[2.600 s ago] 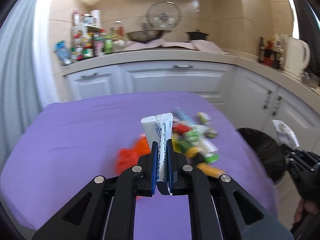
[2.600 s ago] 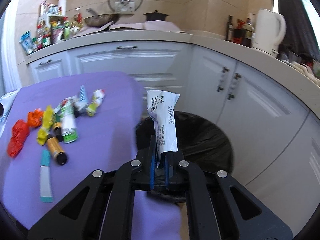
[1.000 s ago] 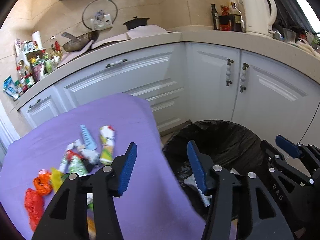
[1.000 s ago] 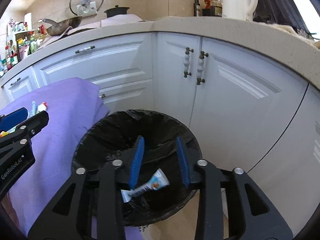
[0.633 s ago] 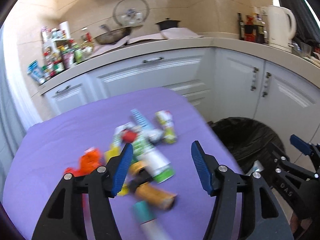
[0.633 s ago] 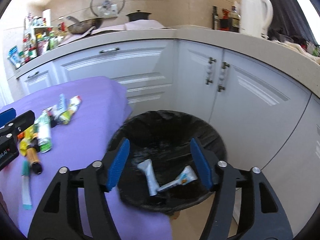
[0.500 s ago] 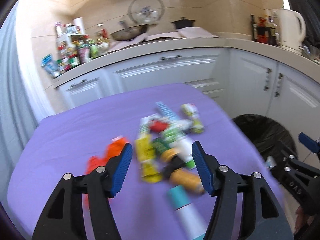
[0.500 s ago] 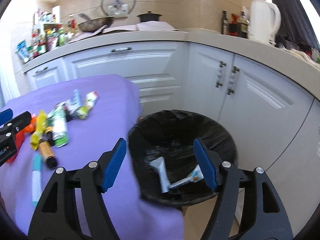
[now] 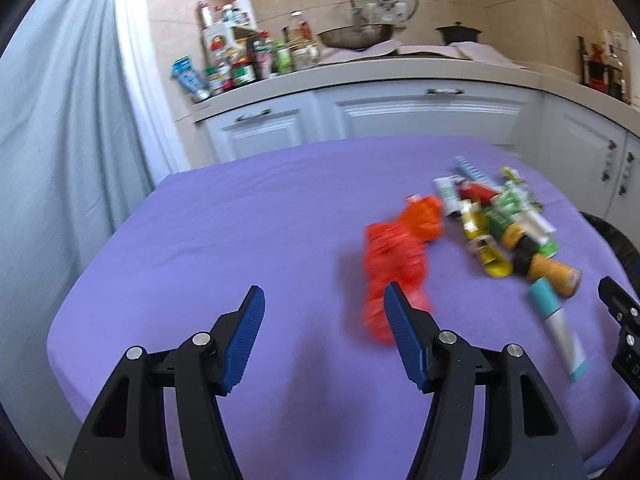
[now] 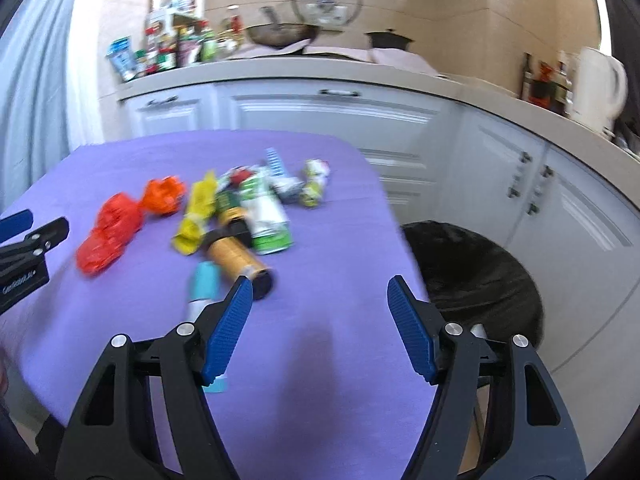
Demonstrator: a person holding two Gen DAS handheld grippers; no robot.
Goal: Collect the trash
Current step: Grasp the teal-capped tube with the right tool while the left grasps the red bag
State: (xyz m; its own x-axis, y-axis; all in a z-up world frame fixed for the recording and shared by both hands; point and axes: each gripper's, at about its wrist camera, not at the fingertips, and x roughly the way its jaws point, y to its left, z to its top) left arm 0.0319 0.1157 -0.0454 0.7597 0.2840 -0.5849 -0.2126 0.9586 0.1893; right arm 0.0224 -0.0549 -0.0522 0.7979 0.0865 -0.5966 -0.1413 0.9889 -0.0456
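A pile of trash lies on the purple table (image 9: 240, 240): a red crumpled wrapper (image 9: 394, 272), an orange wrapper (image 9: 424, 216), a yellow tube (image 9: 480, 240), a gold bottle (image 9: 554, 272) and a teal-capped white tube (image 9: 560, 332). My left gripper (image 9: 323, 292) hangs open and empty over bare cloth, the red wrapper just beyond its right fingertip. My right gripper (image 10: 319, 280) is open and empty above the table's near right corner, with the gold bottle (image 10: 240, 260) and the teal-capped tube (image 10: 204, 284) by its left fingertip. The black-lined bin (image 10: 472, 280) stands right of the table.
White kitchen cabinets (image 10: 320, 120) run behind the table, with bottles and jars (image 9: 240, 64) and a white kettle (image 10: 596, 88) on the counter. A pale curtain (image 9: 60, 140) hangs at the left. The left gripper's body (image 10: 24, 248) shows at the right wrist view's left edge.
Both grippers have swung left, away from the bin and back over the table. The white packets they held earlier are gone from the jaws, which stand wider than a second ago.
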